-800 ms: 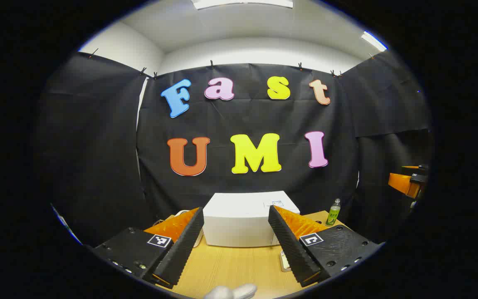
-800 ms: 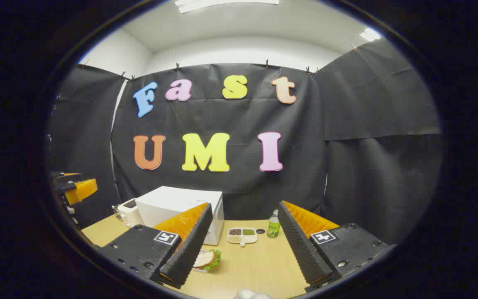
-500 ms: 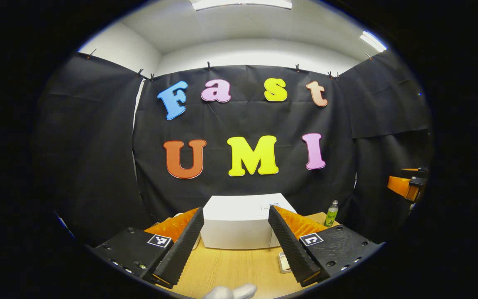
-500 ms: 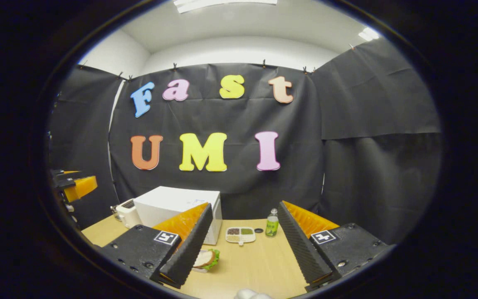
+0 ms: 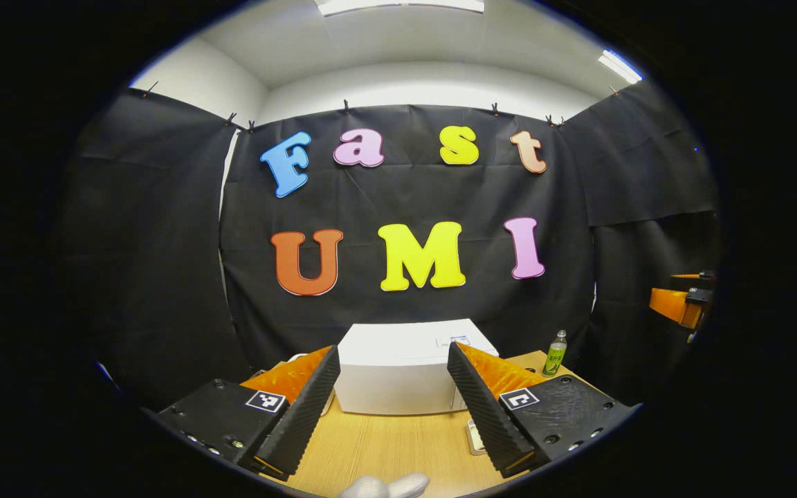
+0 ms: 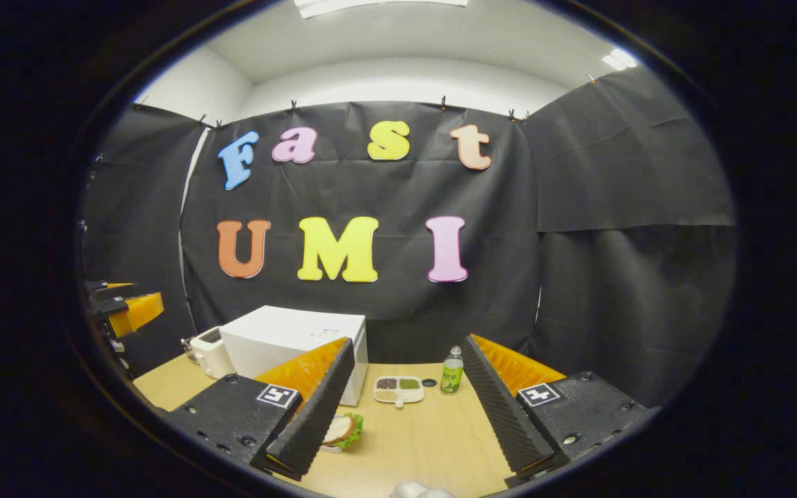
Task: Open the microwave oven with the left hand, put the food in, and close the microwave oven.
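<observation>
While the boxy white microwave oven (image 5: 404, 366) sits shut at the back of the light wooden surface (image 5: 385, 449), the left hand-held gripper (image 5: 393, 408) hangs released well short of it, so opening seems not yet begun: next, reach its door.

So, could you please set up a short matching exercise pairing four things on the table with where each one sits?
Things:
1. microwave
2. sandwich
3. green bottle
4. divided dish

Places:
A. just left of the green bottle
B. farthest right on the table
C. nearest, by the right gripper's left finger
D. at the back, beside a toaster

Pairs: 1-D, 2-C, 3-B, 4-A
</observation>
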{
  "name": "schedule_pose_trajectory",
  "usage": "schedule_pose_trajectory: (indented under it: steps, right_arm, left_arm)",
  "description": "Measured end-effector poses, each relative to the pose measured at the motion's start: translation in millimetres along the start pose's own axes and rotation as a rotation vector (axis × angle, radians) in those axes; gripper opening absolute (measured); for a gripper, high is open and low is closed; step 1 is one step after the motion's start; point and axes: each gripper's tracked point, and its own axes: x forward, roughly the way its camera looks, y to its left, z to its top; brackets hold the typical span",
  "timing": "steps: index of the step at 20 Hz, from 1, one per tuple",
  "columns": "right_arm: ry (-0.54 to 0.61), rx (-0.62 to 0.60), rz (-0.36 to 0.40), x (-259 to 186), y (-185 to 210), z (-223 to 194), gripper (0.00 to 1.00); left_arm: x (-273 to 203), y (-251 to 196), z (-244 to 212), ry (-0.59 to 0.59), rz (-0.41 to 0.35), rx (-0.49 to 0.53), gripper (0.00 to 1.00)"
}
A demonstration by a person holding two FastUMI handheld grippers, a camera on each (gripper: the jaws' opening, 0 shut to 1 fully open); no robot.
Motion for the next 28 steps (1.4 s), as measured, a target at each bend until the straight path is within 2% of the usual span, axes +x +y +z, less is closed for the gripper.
schedule_pose_trajectory:
  steps: [1, 2, 3, 5, 6, 7, 8, 9, 10, 11, 12, 13, 14, 15, 16, 17, 20, 21, 22, 23, 25, 26, 27, 28]
  right_arm:
    - [-0.003, 0.005, 0.004, 0.6, 0.6, 1.1, 0.92]
    - [-0.006, 0.011, 0.008, 0.7, 0.8, 2.0, 0.92]
    - [-0.012, 0.016, 0.011, 2.0, -0.1, 3.7, 0.92]
    - [-0.021, 0.024, 0.012, 2.6, -3.1, 5.8, 0.92]
    - [-0.021, 0.023, 0.011, 3.0, -5.0, 6.6, 1.00]
    - [-0.014, 0.018, 0.005, 3.6, -9.0, 4.5, 0.92]
    - [-0.008, 0.012, 0.002, 3.7, -12.2, 3.9, 1.00]
    - [-0.004, 0.009, -0.007, 3.7, -16.3, 3.6, 1.00]
    - [-0.002, 0.011, -0.017, 3.1, -21.1, 4.9, 0.92]
    - [0.000, 0.018, -0.023, 3.2, -24.8, 4.7, 0.92]
    - [0.005, 0.018, -0.031, 3.3, -28.0, 4.5, 1.00]
    - [0.014, 0.009, -0.045, 3.8, -34.1, 1.5, 0.92]
    - [0.020, 0.000, -0.062, 3.5, -40.5, 1.2, 0.92]
    - [0.029, -0.006, -0.078, 3.0, -46.0, -0.1, 1.00]
    - [0.035, -0.007, -0.091, 2.2, -49.8, -0.1, 1.00]
    - [0.042, -0.008, -0.109, 1.6, -54.8, -1.3, 0.92]
    - [0.063, -0.022, -0.162, -1.4, -69.1, -8.0, 0.92]
    - [0.073, -0.032, -0.181, -1.9, -73.1, -11.7, 1.00]
    - [0.082, -0.040, -0.196, -3.0, -76.7, -13.9, 0.92]
    - [0.089, -0.048, -0.207, -3.3, -78.1, -16.9, 1.00]
    - [0.105, -0.050, -0.229, -4.5, -81.9, -21.0, 1.00]
    - [0.111, -0.048, -0.236, -4.7, -83.0, -21.7, 0.92]
    - [0.116, -0.049, -0.243, -4.4, -83.4, -22.4, 0.92]
    - [0.117, -0.055, -0.248, -5.8, -83.7, -21.4, 1.00]
  left_arm:
    - [4.6, -0.8, -3.2, 0.003, -0.001, -0.001, 0.96]
    - [10.0, -0.4, -7.2, 0.003, 0.002, 0.000, 1.00]
    - [15.3, -1.4, -10.5, 0.002, 0.003, 0.002, 0.96]
    - [27.9, -9.2, -16.9, -0.009, -0.002, 0.004, 0.96]
    - [37.2, -15.7, -21.3, -0.015, -0.018, 0.001, 0.96]
    - [46.0, -23.6, -25.2, -0.017, -0.033, -0.003, 0.96]
    - [54.9, -31.1, -31.6, -0.024, -0.047, -0.004, 0.96]
    - [65.0, -39.7, -37.4, -0.030, -0.059, -0.002, 0.96]
    - [75.3, -48.2, -43.8, -0.034, -0.070, 0.004, 0.96]
    - [85.7, -56.8, -52.9, -0.040, -0.077, 0.010, 0.96]
    - [95.6, -65.2, -65.0, -0.027, -0.083, 0.011, 0.96]
    - [106.8, -76.1, -76.2, -0.023, -0.101, 0.006, 0.96]
    - [118.9, -85.8, -89.2, -0.011, -0.110, 0.006, 0.96]
    - [130.0, -92.7, -105.3, 0.019, -0.113, 0.017, 0.96]
    - [141.8, -99.3, -121.0, 0.040, -0.115, 0.019, 0.96]
    - [153.8, -107.7, -138.2, 0.066, -0.123, 0.012, 0.96]
    - [187.5, -127.0, -187.5, 0.140, -0.135, -0.028, 0.97]
    - [198.6, -132.8, -203.5, 0.162, -0.138, -0.040, 0.89]
    - [209.3, -138.0, -217.3, 0.175, -0.140, -0.048, 0.97]
    - [221.2, -141.4, -227.3, 0.178, -0.137, -0.043, 0.97]
    - [242.5, -144.1, -245.4, 0.191, -0.123, -0.033, 0.96]
    - [250.2, -145.9, -253.0, 0.196, -0.122, -0.035, 0.94]
    - [255.2, -146.6, -257.0, 0.204, -0.121, -0.037, 0.94]
    - [259.0, -146.5, -260.6, 0.207, -0.120, -0.042, 0.89]
